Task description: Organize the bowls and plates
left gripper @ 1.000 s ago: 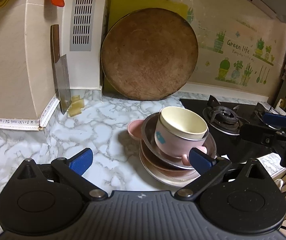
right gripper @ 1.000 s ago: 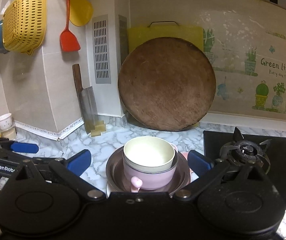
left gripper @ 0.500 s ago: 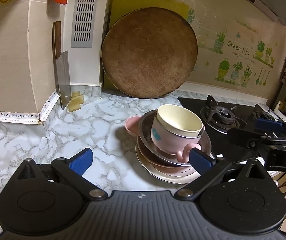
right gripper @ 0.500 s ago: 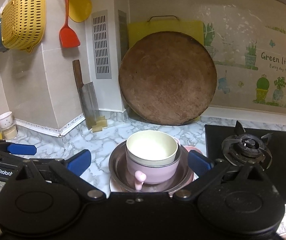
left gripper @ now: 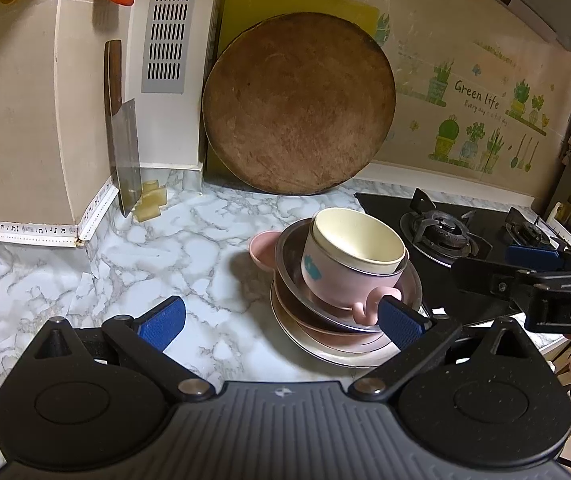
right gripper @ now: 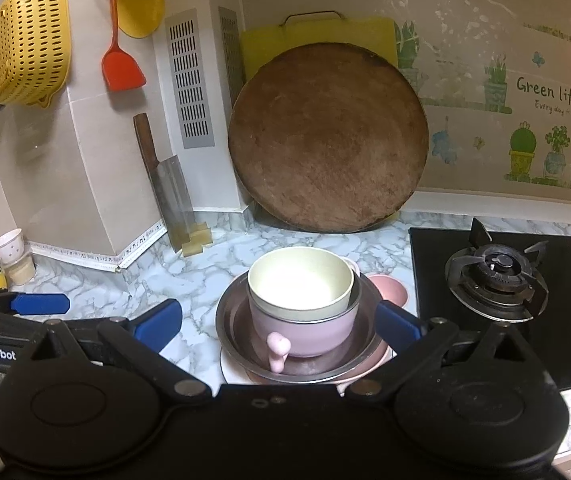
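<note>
Both tongs, left [left gripper: 281,322] and right [right gripper: 279,322], gape wide and empty near the dish stack [right gripper: 301,320], which stands on the tabletop [left gripper: 165,248] beside the stove [right gripper: 497,276].

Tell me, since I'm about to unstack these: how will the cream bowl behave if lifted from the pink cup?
The cream bowl sits tilted inside the pink cup, so it probably lifts free easily, though it may rock first. It looks like light, stiff plastic with smooth walls, perhaps slippery for the open right gripper. The stack below leans, so pushing risks tipping it.
</note>
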`<state>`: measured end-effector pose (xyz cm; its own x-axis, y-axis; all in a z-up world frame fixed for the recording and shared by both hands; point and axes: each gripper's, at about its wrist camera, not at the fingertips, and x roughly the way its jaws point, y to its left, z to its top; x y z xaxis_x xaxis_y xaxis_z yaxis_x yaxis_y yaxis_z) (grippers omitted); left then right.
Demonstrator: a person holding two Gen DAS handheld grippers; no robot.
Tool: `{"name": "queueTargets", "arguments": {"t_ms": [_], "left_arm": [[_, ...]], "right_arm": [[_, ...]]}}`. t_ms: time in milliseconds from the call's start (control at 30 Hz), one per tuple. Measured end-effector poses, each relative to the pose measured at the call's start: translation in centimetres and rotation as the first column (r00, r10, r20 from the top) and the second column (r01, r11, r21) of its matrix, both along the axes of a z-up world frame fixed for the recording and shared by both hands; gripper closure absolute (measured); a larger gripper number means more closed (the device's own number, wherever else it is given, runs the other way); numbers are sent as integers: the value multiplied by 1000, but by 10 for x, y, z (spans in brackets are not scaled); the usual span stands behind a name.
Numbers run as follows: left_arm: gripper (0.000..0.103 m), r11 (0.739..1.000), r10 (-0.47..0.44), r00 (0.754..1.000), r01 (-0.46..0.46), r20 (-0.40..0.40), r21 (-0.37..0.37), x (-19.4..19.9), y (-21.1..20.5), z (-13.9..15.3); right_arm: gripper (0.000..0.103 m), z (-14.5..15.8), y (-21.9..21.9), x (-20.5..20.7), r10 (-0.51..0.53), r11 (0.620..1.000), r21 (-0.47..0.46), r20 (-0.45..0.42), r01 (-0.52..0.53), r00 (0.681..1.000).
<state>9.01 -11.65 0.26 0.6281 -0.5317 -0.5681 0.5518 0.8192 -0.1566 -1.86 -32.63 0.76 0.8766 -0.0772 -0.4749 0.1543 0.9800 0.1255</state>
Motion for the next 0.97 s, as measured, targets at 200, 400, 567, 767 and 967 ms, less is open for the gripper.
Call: {"name": "queueTargets", "arguments": {"t_ms": [200,400,567,767,967], "left_arm": [[0,1000,-5,1000,5,-14,3,2,-1,-1],[0,1000,-10,1000,10,-18,2,2,-1,-2],[0,1000,-14,1000,14,-13,6,0,-4,-1],[0,1000,-25,999,25,-26,4,3,-4,-4],[0,1000,-24,999,24,-25,-4,3,-3,-5]], "right_arm": [[0,-1,1,2,-7,1000,-4,-28,7,1000],[0,-1,0,2,-18,1000,-3,-34,18,999],[0,-1,-3,1,-30,1000,1,-35,30,999],[0,-2,-4,0,-33,999,4,-38,34,999],[0,-3,-2,2,-28,1000,11,-45,29,999]]}}
